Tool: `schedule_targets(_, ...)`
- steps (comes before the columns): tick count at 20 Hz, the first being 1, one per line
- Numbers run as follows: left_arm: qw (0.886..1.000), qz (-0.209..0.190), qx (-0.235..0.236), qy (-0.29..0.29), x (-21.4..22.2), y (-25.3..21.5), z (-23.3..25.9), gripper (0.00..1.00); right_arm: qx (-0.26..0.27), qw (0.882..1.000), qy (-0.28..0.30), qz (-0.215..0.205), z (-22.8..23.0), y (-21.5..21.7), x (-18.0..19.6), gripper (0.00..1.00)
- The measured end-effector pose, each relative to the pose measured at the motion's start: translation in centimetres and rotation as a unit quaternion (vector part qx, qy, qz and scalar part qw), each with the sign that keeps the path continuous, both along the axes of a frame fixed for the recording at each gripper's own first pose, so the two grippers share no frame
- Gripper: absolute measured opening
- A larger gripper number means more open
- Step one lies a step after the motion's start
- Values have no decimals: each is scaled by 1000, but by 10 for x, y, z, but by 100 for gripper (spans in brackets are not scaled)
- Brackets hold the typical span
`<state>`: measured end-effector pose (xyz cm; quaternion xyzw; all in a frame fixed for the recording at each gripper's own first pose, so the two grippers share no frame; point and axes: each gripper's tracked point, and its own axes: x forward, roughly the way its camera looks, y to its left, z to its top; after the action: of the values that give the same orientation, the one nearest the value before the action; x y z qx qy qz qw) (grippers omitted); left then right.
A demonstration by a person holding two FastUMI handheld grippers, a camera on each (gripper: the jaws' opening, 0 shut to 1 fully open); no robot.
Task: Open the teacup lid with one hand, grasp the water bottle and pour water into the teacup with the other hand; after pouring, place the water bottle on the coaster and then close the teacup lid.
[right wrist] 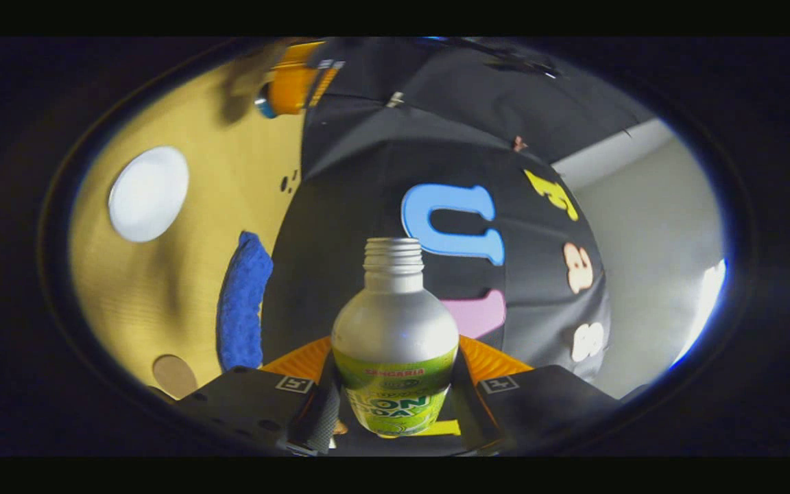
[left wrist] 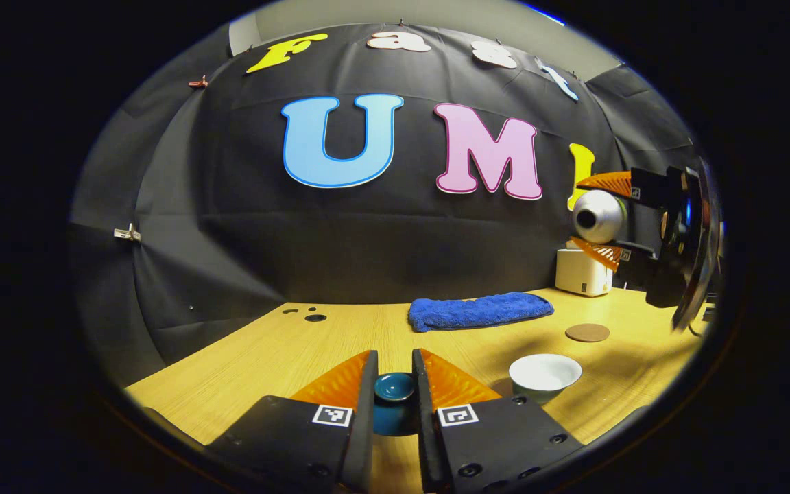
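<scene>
In the left gripper view, the left gripper (left wrist: 395, 384) holds the lid (left wrist: 395, 386), its jaws nearly closed, one finger on each side of it. To its right the cup (left wrist: 545, 375) stands uncovered on the table (left wrist: 244, 363). Farther back lie a towel (left wrist: 479, 310) and the coaster (left wrist: 588, 333), well apart from the cup. At far right, above the table, the right gripper (left wrist: 602, 217) clamps the bottle (left wrist: 598, 216), which lies tipped on its side with its uncapped mouth toward the camera.
</scene>
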<state>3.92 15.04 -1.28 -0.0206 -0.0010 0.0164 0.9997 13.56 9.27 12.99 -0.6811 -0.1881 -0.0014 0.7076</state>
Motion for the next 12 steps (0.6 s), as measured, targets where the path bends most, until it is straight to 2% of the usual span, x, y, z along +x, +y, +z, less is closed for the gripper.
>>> schedule_targets(2,1000,0,0,0,0,0,0,31,108,993,33,-25,7,-25,0,72)
schedule_targets(4,1000,0,0,0,0,0,0,31,212,974,65,-37,23,-46,4,72)
schedule_targets(7,1000,0,0,0,0,0,0,31,320,944,75,-39,46,-71,-2,72)
schedule_targets(9,1000,0,0,0,0,0,1,31,384,918,89,-39,47,-86,-5,72)
schedule_targets(12,1000,4,0,1,0,0,0,31,472,873,116,-34,44,-102,-4,72)
